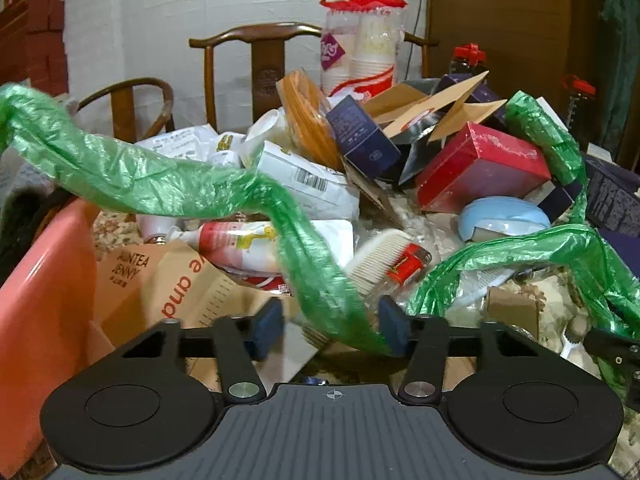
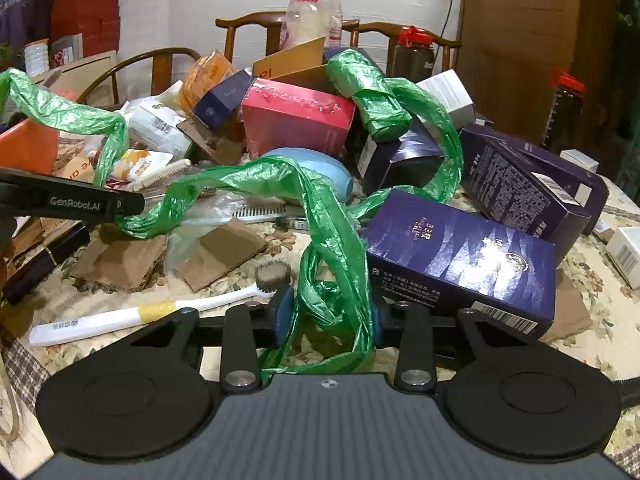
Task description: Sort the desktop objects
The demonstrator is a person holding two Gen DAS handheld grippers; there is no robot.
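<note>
A long green plastic bag strip [image 1: 168, 184] unrolls from a green roll [image 2: 368, 96] lying on the pile of boxes. It drapes across the clutter and passes between the fingers of both grippers. My left gripper [image 1: 332, 326] stands open with the strip [image 1: 320, 280] running loosely through the gap. My right gripper [image 2: 330, 314] has its jaws partly closed around a bunched loop of the strip [image 2: 336, 280], just above the floral tablecloth [image 2: 584, 344]. The left gripper's finger also shows in the right wrist view [image 2: 80, 202].
The table holds a red box [image 2: 296, 120], purple boxes [image 2: 460, 256], a blue oval case [image 1: 504, 216], a white comb [image 1: 380, 260], a toothbrush [image 2: 152, 312], cardboard scraps and a cup stack [image 1: 360, 48]. A pink tub [image 1: 44, 280] stands at left. Wooden chairs stand behind.
</note>
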